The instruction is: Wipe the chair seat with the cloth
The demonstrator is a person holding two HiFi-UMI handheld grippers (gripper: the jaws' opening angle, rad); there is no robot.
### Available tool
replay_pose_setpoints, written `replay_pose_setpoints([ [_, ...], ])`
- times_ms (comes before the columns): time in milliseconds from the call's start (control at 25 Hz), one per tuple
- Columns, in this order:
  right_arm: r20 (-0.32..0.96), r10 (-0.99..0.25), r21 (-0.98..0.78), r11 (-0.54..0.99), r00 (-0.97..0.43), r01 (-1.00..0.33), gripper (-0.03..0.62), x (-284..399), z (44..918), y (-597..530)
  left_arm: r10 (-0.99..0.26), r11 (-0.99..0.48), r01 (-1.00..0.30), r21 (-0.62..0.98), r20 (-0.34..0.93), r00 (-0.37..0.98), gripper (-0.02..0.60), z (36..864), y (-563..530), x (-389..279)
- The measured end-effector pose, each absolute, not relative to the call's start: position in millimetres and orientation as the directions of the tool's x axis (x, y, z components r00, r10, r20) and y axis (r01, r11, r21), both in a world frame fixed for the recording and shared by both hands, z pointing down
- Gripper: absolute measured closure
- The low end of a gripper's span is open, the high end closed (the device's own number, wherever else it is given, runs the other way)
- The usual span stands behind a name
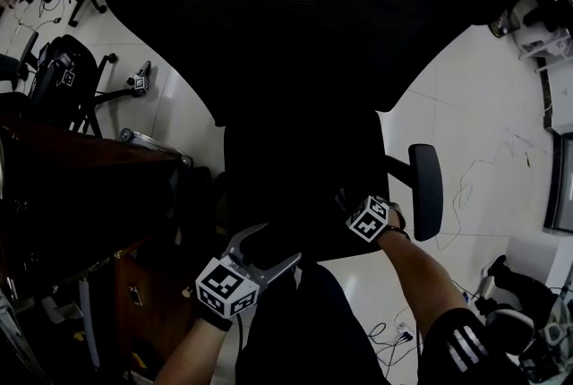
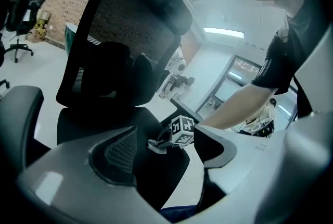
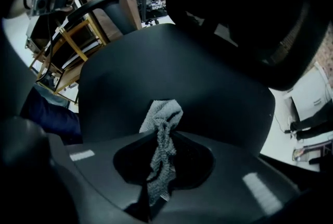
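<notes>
A black office chair fills the head view, its seat (image 1: 295, 177) just in front of me. My right gripper (image 1: 347, 202) rests over the seat's front right, shut on a grey cloth (image 3: 162, 113). The cloth bunches out past the jaws of that gripper (image 3: 161, 139) and lies on the seat (image 3: 171, 61). My left gripper (image 1: 269, 247) hovers at the seat's front edge, jaws spread wide with nothing between them. In the left gripper view, this gripper (image 2: 166, 154) faces the seat (image 2: 104, 119), the right gripper's marker cube (image 2: 182, 130) and a bit of cloth (image 2: 156, 146).
The mesh backrest (image 1: 295, 16) stands behind the seat. An armrest (image 1: 426, 191) juts out on the right. A wooden desk (image 1: 81, 186) is close on the left, with other chairs (image 1: 58, 74) beyond it. Cables (image 1: 466, 186) trail across the white floor.
</notes>
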State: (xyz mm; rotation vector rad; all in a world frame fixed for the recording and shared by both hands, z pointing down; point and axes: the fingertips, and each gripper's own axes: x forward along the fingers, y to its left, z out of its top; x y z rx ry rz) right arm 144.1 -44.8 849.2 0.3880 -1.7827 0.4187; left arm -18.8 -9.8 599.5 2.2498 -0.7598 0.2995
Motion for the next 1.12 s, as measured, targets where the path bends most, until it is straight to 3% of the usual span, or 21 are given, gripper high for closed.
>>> replay_pose_setpoints([
  [240,0.908,-0.066,-0.177,0.836,-0.415,-0.519,0.549,89,817,-51,-0.448,-0.555,-0.617,0.557,0.425,0.787,0.218,593,-5,-36],
  [560,0.790,0.063,-0.350,0.863,-0.610,-0.364,0.548,-85,793,0,-0.522,-0.490,-0.700,0.520,0.468,0.713,0.218,586,10,-94],
  [800,0.764,0.168,-0.367,0.907,-0.622,-0.206,0.549,-162,800,54,-0.550,-0.435,-0.746,0.505,0.506,0.664,0.218,595,25,-122],
  [1120,0.821,0.183,-0.318,0.933,-0.541,-0.167,0.549,-143,826,81,-0.536,-0.430,-0.737,0.521,0.509,0.673,0.218,610,35,-112],
])
